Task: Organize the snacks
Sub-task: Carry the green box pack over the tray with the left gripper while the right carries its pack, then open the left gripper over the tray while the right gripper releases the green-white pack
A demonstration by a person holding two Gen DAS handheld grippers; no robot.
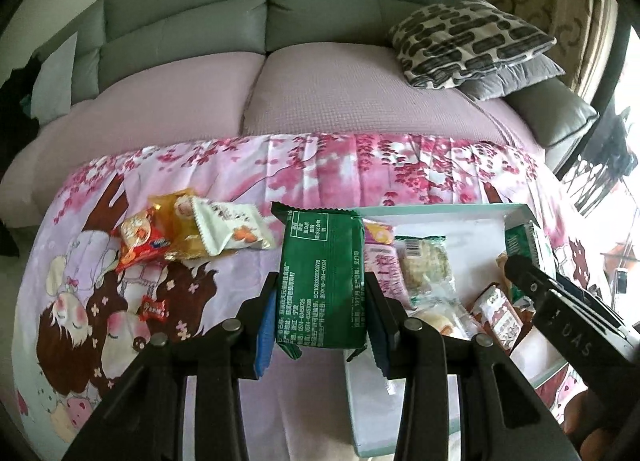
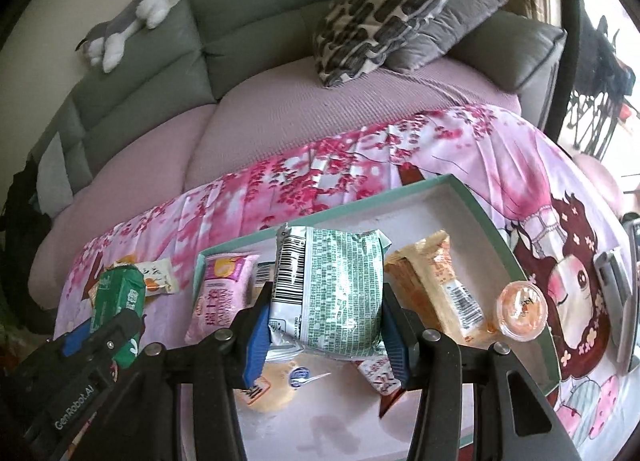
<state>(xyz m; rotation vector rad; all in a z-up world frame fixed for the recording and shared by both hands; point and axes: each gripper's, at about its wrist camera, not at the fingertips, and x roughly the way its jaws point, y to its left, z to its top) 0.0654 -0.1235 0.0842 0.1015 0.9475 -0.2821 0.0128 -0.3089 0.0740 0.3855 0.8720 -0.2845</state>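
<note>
Snacks: I hold one packet in each gripper; the rest lie in the tray [image 2: 472, 197] or loose on the floral cloth [image 1: 320, 165] that covers the desk.
Left fingers: my left gripper [image 1: 322, 313] is clamped on a dark green packet [image 1: 324, 281], its blue pads pressing both long sides, the packet upright and clear of the cloth.
Right fingers: my right gripper [image 2: 326, 331] is closed around a pale green packet [image 2: 332, 293] with a barcode, pads biting its lower half.
Left load against the tray: the dark green packet hangs just outside the tray's left rim, over the cloth.
Right load against the tray: the pale green packet hangs over the tray's middle, above a round biscuit pack [image 2: 272, 385].
Already in the tray: a pink packet [image 2: 220, 293] at its left end, an orange packet [image 2: 436, 285] and a small orange cup [image 2: 522, 311] toward its right.
Left of the tray: a white packet [image 1: 228, 231], a yellow one [image 1: 180, 229], a red one [image 1: 140, 241] and a small red sweet [image 1: 154, 309] wait on the cloth.
Step, as I judge it: carrying both packets to drop points; the sort looks roughly half done.
Risk, collision: my two grippers sit near each other at the tray's left rim, so a careless swing could knock them together.
Risk, slip: both wrappers are glossy and puffed, and a soft pinch could let one slide out short of the tray.
Risk, crowding: releasing onto the pile may tip the cup or push packets over the rim.
</note>
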